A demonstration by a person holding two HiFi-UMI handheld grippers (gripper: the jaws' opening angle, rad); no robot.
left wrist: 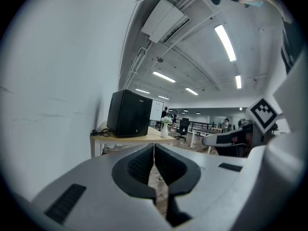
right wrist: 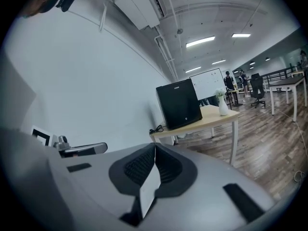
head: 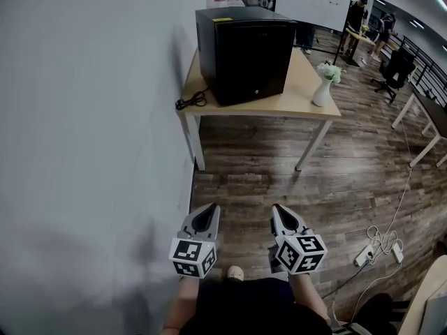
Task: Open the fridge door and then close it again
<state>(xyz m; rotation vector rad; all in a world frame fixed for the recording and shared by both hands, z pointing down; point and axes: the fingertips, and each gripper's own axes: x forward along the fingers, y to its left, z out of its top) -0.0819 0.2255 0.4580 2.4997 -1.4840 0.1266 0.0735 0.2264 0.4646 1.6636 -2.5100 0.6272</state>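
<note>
The fridge [head: 248, 51] stands in the upper middle of the head view on the left end of a table [head: 302, 98]. It sits close against the wall [head: 91, 117] that fills the left of the frame. A cord [head: 192, 102] lies at its left foot and a white vase [head: 323, 89] just to its right. It is a dark, boxy cube, and its door face looks down-frame toward the person and a little to the right. The door is shut flush, so its edges run upright. I cannot tell from here which edge carries the hinge or where a grip is.

Both tools sit low in the frame, well apart from the fridge, with bare wooden floor [head: 265, 166] between. The fridge lies straight up-frame from the gap between them, so neither looks clearly nearer. I judge that the coming move is first an approach across the floor, and then a choice of which door edge to take.

The left hand-held gripper [head: 208, 211] points up-frame near the wall. In its own view the left hand-held gripper [left wrist: 154, 153] is clenched, its pads meeting on nothing, with the fridge [left wrist: 129, 113] left of centre beyond it. The right hand-held gripper [head: 279, 209] runs parallel beside it. In its own view the right hand-held gripper [right wrist: 155, 153] is likewise clenched and empty, with the fridge [right wrist: 179, 104] just right of its line.
</note>
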